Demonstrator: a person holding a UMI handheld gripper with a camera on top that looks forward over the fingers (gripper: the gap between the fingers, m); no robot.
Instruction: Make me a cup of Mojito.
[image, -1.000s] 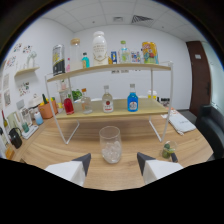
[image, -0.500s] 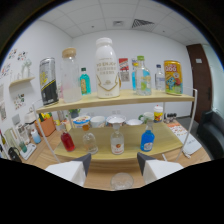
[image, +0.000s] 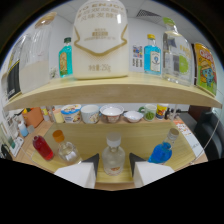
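1. Clear glass bottle (image: 112, 159) with a pale cap stands on the lower shelf (image: 150, 131), right between the two gripper fingers.
2. Gripper (image: 113, 169) is spread apart; left white fingertip (image: 77, 175) and right one sit either side of the bottle base, small gap visible each side, no clamping seen.
3. Blue bottle (image: 161, 151) with a clear stopper stands just right of the right finger, tilted look from lens warp.
4. Clear faceted bottle (image: 65, 148) with an orange cap stands left of the left finger; red bottle (image: 42, 148) just beside it, further left.
5. Behind these, along the back of the lower shelf, a row of small bowls: patterned bowl (image: 70, 113), white bowl (image: 90, 113), bowl with white powder (image: 111, 113), shallow bowl (image: 133, 116), then something green (image: 149, 114) and a yellow cup (image: 162, 110).
6. Upper shelf (image: 100, 91) above: big white plastic jar (image: 99, 40) with printed label at centre, close to camera.
7. Small teal bottle (image: 65, 57) just left of the jar; large clear container (image: 35, 55) further left.
8. Right of the jar: light blue bottle (image: 152, 56), clear bottle with green label (image: 175, 56), colourful yellow box (image: 205, 67) at the far end.
9. Orange item (image: 33, 116) on the far left of the lower level, can't tell what it is.
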